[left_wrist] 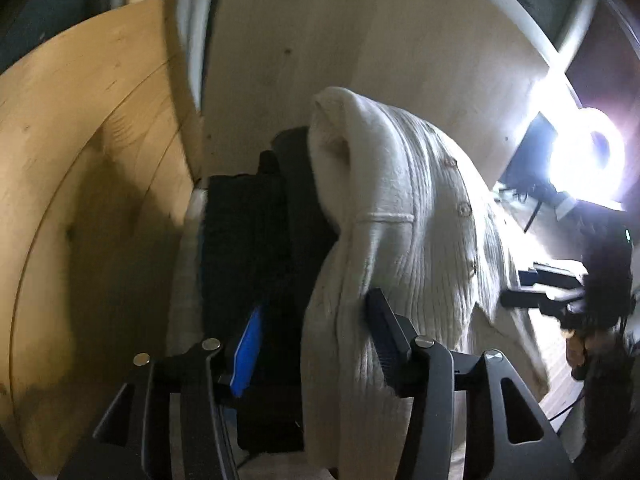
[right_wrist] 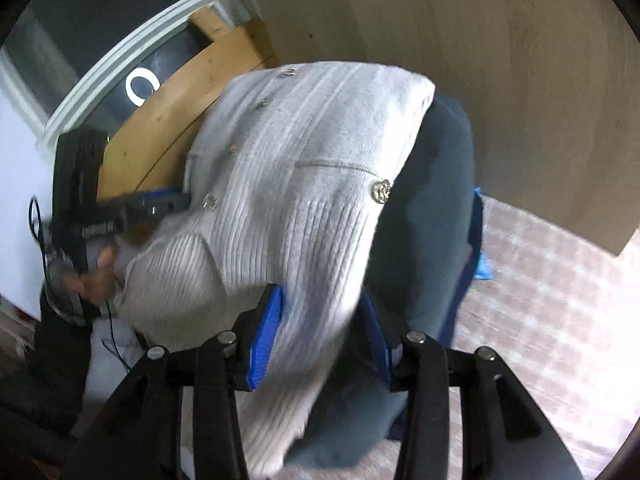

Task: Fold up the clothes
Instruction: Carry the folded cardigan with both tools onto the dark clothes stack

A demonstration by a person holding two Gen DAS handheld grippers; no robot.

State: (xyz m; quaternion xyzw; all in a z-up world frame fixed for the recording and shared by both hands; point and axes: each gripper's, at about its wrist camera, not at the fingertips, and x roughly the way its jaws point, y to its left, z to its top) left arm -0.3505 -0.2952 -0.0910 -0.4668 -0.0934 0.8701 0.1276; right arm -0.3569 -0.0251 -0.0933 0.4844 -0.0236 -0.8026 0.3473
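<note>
Both grippers have cream knit between half-spread jaws: the left gripper (left_wrist: 316, 344) straddles a hanging fold, the right gripper (right_wrist: 320, 340) the ribbed hem, and whether the pads pinch I cannot tell. Between them the cardigan (right_wrist: 304, 168) hangs over a dark garment (right_wrist: 436, 208), its long axis running away from both, each about equally near

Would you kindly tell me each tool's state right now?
Left tool: part open, white cardigan between its fingers.
Right tool: part open around the cardigan.
</note>
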